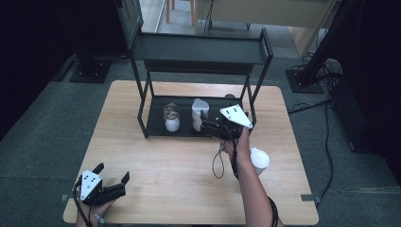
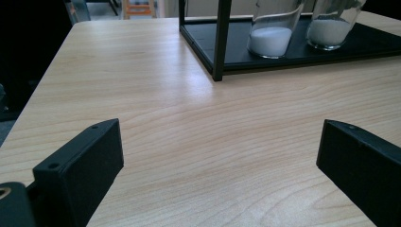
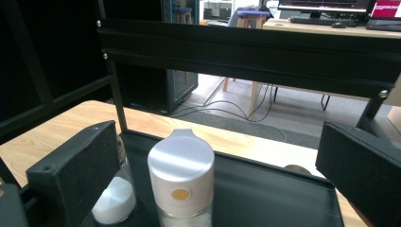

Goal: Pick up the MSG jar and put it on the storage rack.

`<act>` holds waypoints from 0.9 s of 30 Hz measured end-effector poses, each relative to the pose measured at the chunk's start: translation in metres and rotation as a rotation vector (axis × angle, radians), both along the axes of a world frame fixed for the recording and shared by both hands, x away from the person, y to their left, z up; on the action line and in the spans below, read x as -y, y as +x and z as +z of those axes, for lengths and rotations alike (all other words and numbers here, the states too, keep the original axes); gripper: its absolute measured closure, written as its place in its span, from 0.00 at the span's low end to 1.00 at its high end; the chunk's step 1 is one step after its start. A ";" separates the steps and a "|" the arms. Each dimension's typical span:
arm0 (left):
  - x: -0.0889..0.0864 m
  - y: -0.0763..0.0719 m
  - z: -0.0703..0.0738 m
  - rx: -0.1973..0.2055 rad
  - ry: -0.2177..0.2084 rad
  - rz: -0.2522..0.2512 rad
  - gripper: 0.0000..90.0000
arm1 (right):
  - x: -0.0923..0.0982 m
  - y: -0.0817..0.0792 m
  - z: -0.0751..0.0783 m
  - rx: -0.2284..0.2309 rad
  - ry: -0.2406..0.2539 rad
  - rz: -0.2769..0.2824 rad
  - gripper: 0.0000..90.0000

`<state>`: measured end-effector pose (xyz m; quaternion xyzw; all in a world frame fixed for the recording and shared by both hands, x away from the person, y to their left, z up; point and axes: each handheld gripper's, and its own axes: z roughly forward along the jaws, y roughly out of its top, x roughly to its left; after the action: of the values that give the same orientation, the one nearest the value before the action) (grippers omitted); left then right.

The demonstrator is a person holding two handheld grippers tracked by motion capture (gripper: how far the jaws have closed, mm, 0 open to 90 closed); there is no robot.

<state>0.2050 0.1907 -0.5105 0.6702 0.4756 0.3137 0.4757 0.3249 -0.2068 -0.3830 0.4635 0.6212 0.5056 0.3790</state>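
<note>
At frame centre of the high view, the right hand-held gripper (image 1: 206, 124) stands wide open at the lidded shaker jar (image 3: 181, 176) on the black rack's lower tray (image 1: 156, 124). To grasp well, judged: centre both jaws around the white lid, level, then close. Lower left, the left hand-held gripper (image 1: 112, 171) rests wide open on the table (image 1: 179, 175). Count: two jars on the tray, one lidded, one open (image 1: 171, 117); one white cup-like object (image 1: 259, 160) on the table.
</note>
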 end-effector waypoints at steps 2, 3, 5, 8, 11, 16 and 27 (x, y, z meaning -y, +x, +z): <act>0.000 0.000 0.000 0.000 0.000 0.001 0.01 | 0.003 -0.002 0.003 0.005 0.000 -0.002 0.00; 0.000 0.000 0.000 -0.001 0.000 0.001 0.01 | 0.003 -0.002 0.004 0.007 0.000 -0.001 0.00; 0.000 0.000 0.000 0.000 0.001 0.003 0.01 | 0.005 -0.004 0.008 0.012 -0.001 0.001 0.00; 0.000 0.000 0.000 0.001 0.005 0.003 0.01 | 0.007 -0.005 0.012 0.012 -0.007 0.003 0.00; 0.000 0.000 0.000 0.001 0.006 0.004 0.01 | 0.008 -0.007 0.014 0.011 -0.016 0.008 0.00; 0.001 0.000 0.000 0.001 0.007 0.004 0.01 | 0.013 -0.010 0.017 0.008 -0.004 0.007 0.00; 0.001 0.000 0.000 0.000 0.009 0.004 0.01 | 0.013 -0.022 0.018 0.028 -0.005 0.009 0.00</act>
<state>0.2050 0.1898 -0.5106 0.6713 0.4756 0.3167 0.4721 0.3033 -0.2198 -0.3645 0.4526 0.6191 0.5123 0.3865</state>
